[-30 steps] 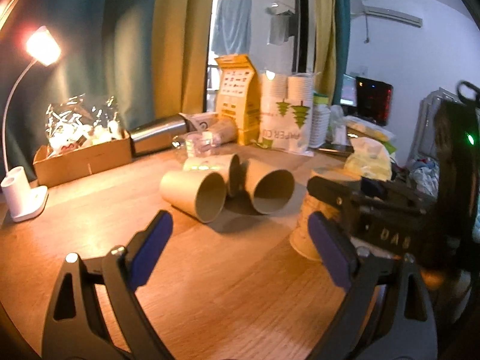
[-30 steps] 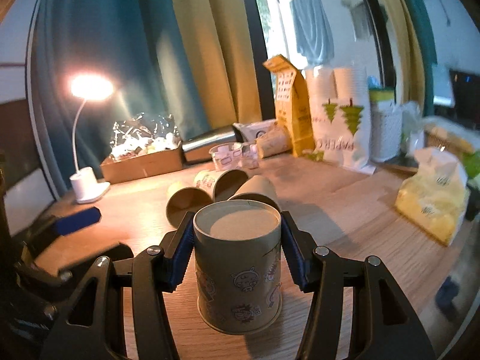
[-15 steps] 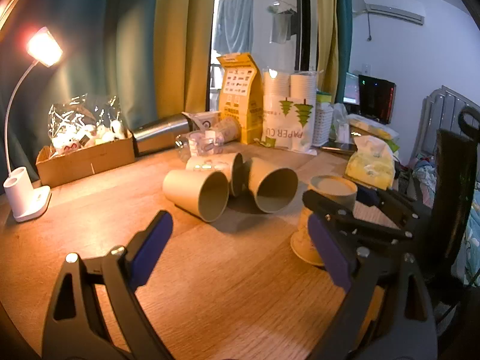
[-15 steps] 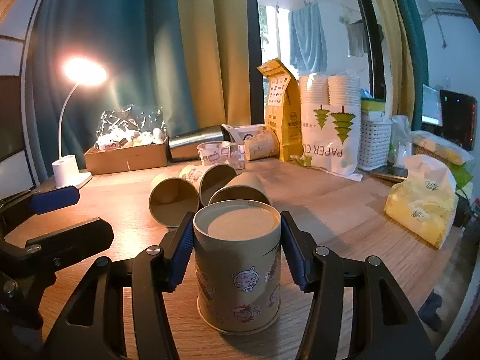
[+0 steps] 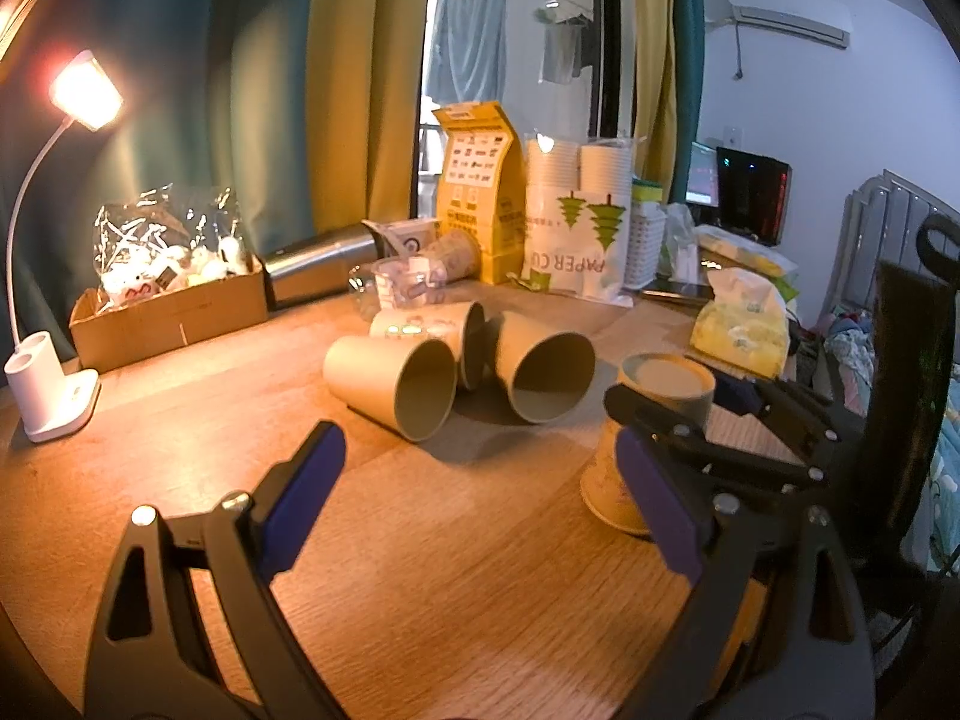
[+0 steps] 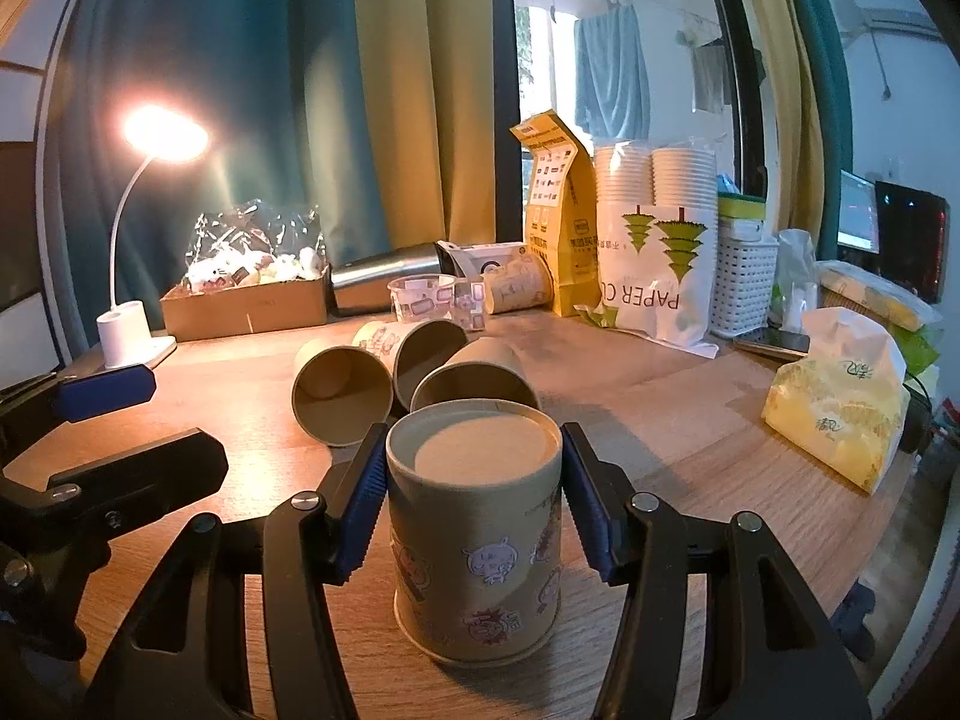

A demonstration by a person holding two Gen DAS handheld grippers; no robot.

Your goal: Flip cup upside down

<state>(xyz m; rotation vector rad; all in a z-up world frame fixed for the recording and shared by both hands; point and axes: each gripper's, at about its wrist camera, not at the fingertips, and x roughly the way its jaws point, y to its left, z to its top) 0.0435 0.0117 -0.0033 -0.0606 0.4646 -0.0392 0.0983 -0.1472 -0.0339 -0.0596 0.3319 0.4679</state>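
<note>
Left wrist view: left hand-held gripper (image 5: 480, 492) at the bottom of the frame, blue pads spread wide, nothing between them, over bare wooden tabletop (image 5: 456, 552). Cup (image 5: 651, 438) stands upside down at right of centre, base up, rim on the tabletop; the right hand-held gripper (image 5: 708, 414) reaches in from the right edge around its upper part. Three more paper cups (image 5: 390, 384) lie on their sides mid-frame, mouths toward the camera. Lit desk lamp (image 5: 57, 276) at upper left, cardboard box (image 5: 168, 312) next to it.

Right wrist view: cup (image 6: 477, 540) fills the lower centre, inverted, cartoon stickers on its wall. Right hand-held gripper (image 6: 474, 498) has its pads on either side of the cup near the top (a thin gap shows at each pad, so it looks loosened, not pinching). Left hand-held gripper (image 6: 105, 420) shows at the left edge. Lying cups (image 6: 342, 390) just behind. Bag of paper cups (image 6: 657, 252) and yellow tissue pack (image 6: 840, 414) toward the right.
</note>
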